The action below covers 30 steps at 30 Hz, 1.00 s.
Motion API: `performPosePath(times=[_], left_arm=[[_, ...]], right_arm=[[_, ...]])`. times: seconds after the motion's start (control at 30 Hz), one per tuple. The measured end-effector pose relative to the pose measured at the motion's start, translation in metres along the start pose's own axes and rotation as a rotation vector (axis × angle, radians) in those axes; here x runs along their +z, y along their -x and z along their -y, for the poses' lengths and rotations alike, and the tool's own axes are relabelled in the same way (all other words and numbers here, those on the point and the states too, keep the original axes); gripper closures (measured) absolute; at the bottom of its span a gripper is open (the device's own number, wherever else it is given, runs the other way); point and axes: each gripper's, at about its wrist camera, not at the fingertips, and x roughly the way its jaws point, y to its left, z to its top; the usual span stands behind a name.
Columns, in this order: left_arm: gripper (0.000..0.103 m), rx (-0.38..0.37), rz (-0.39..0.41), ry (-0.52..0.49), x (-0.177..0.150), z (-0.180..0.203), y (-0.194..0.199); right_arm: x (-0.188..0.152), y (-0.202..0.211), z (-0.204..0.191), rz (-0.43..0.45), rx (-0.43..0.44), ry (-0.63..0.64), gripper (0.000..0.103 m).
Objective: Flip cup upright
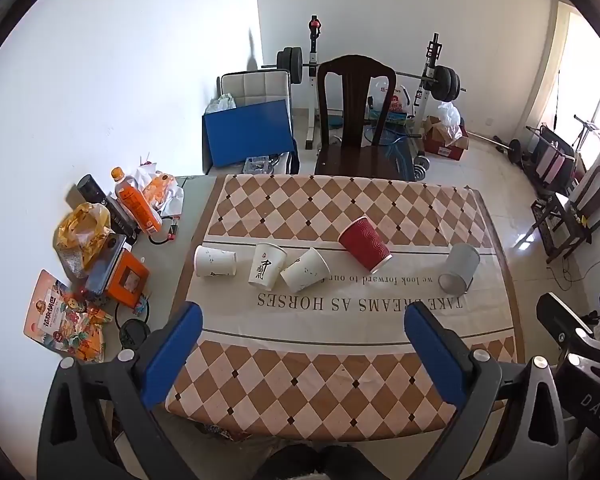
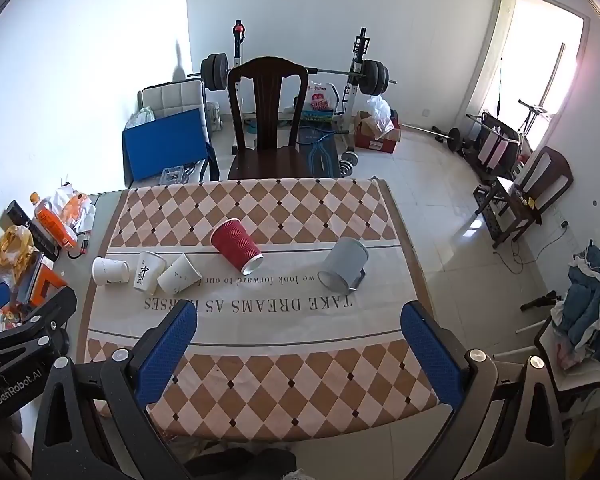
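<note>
On the checkered tablecloth [image 1: 320, 380], five cups were observed lying on their sides in a rough row: three white paper cups [image 1: 215, 261], a red ribbed cup [image 1: 365, 243] and a grey mug [image 2: 345, 265]. The left gripper [image 1: 303, 350] and right gripper [image 2: 298, 350] were held above the near table edge, jaws spread wide and empty. Rolling was judged likely if a rounded wall were pinched off-centre, and the two touching white cups could be knocked together.

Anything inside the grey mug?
The grey mug lies on its side on the tablecloth, mouth toward the camera. The visible interior looks empty; its far bottom is shadowed.
</note>
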Motion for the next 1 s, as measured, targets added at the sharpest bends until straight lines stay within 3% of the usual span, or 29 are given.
performPosePath(times=[1.0], left_arm=[[0.0, -0.006, 0.008, 0.004, -0.0001, -0.0012, 0.0007]], right_arm=[[0.0021, 0.006, -0.0016, 0.015, -0.002, 0.002, 0.0]])
